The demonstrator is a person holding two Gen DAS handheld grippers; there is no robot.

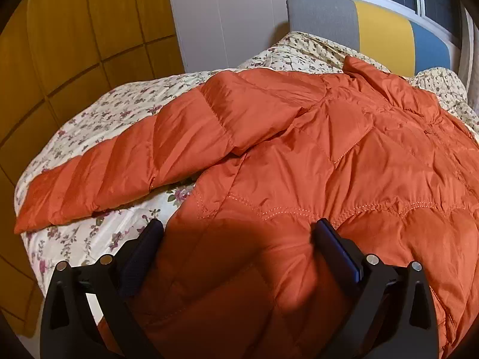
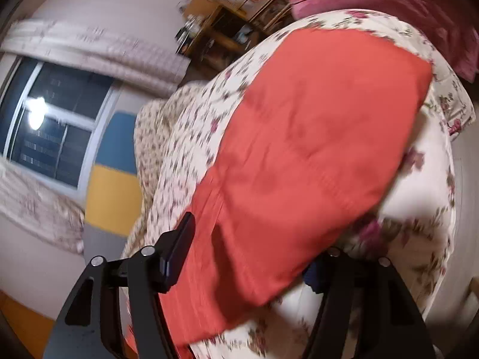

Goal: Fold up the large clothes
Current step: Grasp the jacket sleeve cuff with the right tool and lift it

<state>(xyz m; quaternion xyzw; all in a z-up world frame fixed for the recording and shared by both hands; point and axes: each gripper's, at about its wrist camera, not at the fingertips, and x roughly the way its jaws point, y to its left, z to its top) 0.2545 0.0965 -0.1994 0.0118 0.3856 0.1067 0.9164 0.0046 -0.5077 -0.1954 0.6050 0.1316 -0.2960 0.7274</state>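
An orange quilted down jacket lies spread on a floral bedspread, one sleeve stretched out to the left. My left gripper is open and low over the jacket's near hem. Its left finger sits at the hem's edge by the bedspread and its right finger rests on the fabric. The right wrist view is blurred. There my right gripper straddles the end of an orange sleeve. One finger shows beside the fabric; the other is hidden under it. A wide gap remains, so it reads as open.
A wooden wardrobe stands left of the bed. A grey, yellow and blue headboard and a window are at the far end. Pink bedding lies on the bed beyond the sleeve, with a cluttered wooden shelf behind.
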